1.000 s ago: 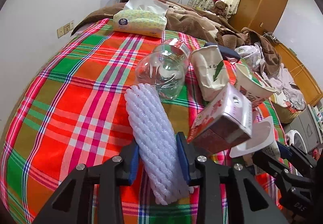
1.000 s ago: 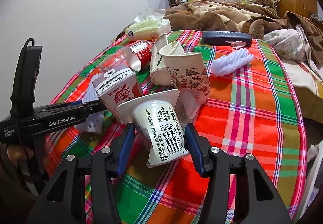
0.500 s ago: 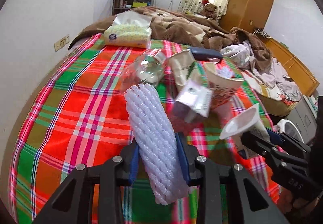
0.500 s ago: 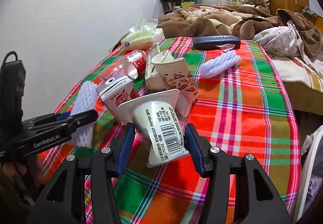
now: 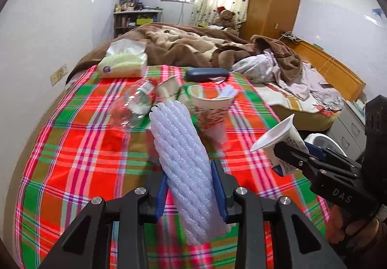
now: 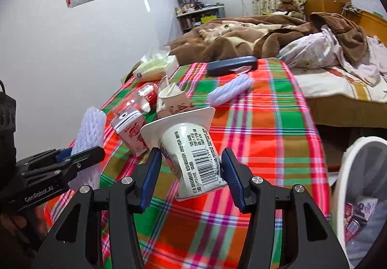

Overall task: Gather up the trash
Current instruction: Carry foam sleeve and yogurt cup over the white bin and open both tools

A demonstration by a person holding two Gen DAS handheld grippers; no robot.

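My left gripper [image 5: 189, 190] is shut on a white foam net sleeve [image 5: 181, 162], lifted above the plaid bedspread [image 5: 79, 148]; the same sleeve [image 6: 89, 131] shows at the left of the right wrist view. My right gripper [image 6: 191, 172] is shut on a white yogurt cup [image 6: 191, 155] with a barcode, also held off the bed; that cup [image 5: 280, 140] appears at the right of the left wrist view. Left on the bedspread are a clear plastic bottle [image 5: 131, 109], crumpled paper cups [image 5: 210, 106], a small juice carton [image 6: 131, 131] and a second foam sleeve [image 6: 229, 89].
A white bin [image 6: 358, 191] with trash inside stands off the bed at the lower right. A tissue pack [image 5: 124, 64], a dark case [image 5: 206, 74], brown blankets [image 5: 183, 48] and clothes lie farther up the bed. A white wall runs along the left.
Both grippers have risen and drawn back from the trash pile with their loads. The white bin has come into the right wrist view at the lower right.
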